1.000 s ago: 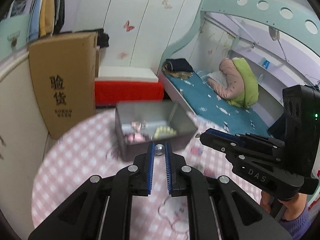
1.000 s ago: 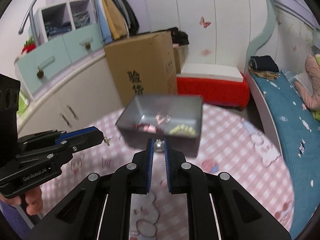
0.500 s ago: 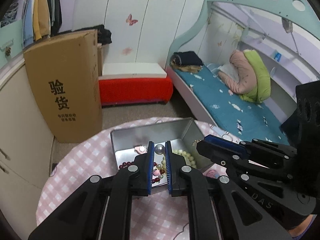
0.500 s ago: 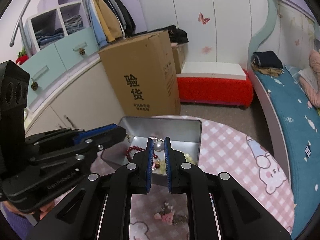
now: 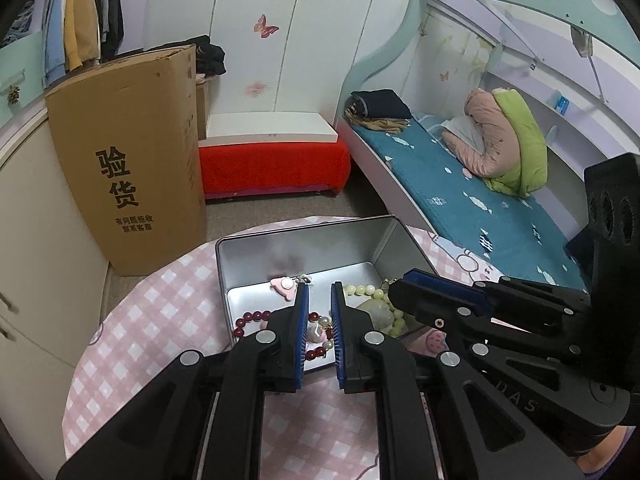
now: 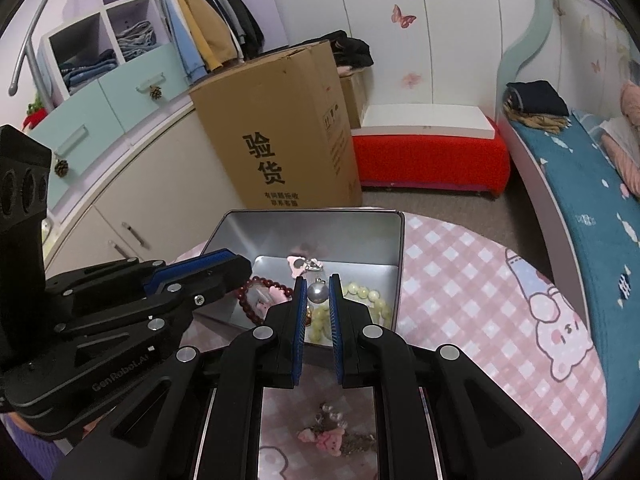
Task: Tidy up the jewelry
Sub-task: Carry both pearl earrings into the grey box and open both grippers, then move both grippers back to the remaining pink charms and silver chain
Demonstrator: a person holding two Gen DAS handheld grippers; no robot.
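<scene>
An open silver tin stands on the pink checked tablecloth and holds a red bead bracelet, a pale green bead bracelet and a pink charm. My left gripper hangs over the tin with its jaws slightly apart and nothing between them. My right gripper is over the tin too, shut on a silver pearl earring. A pink trinket lies on the cloth below the right gripper.
A tall cardboard box stands on the floor behind the table, next to a red bench. A bed runs along the right. Cupboards stand at the left.
Both grippers moved in over the tin. The pearl that sat between the left gripper's fingers is gone from them; the right gripper still grips its pearl earring.
</scene>
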